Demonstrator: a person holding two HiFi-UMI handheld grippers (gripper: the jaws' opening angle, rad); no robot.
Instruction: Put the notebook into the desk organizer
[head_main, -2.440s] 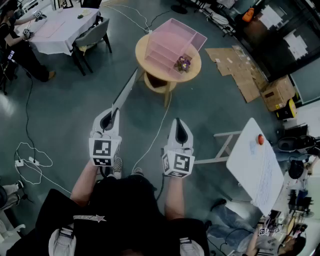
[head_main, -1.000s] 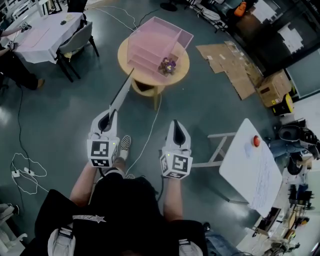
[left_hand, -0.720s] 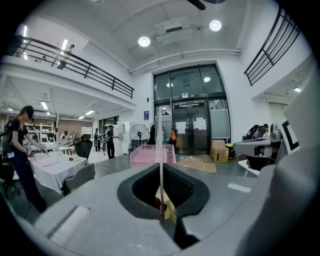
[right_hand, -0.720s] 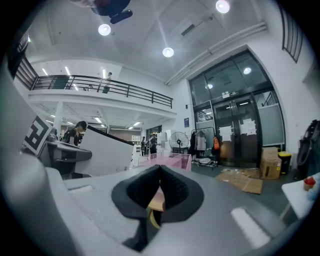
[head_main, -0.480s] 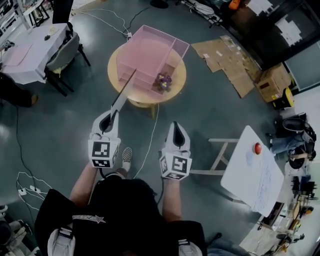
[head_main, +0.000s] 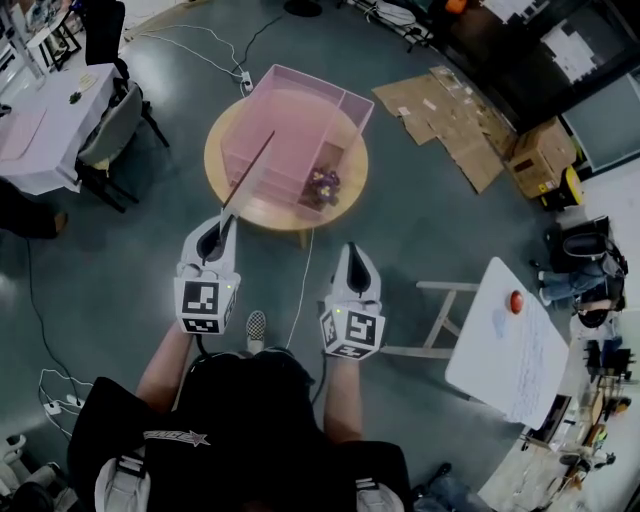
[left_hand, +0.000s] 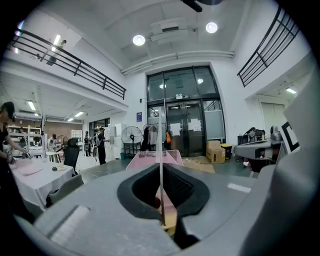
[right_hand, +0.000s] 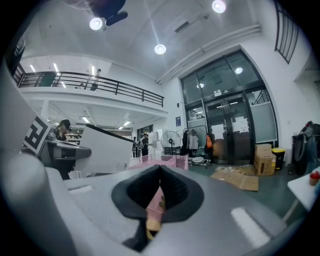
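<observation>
left gripper clamped tight on notebook, edge-on, jutting ahead toward organizer | right gripper closed, empty, alongside | advice: hold notebook upright, line edge with slot ahead, lower fully before release

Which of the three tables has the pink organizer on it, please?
The round wooden table, mid-view, carries the organizer. The cloth-covered table at far left and the plain table at right are both white and rectangular.
</observation>
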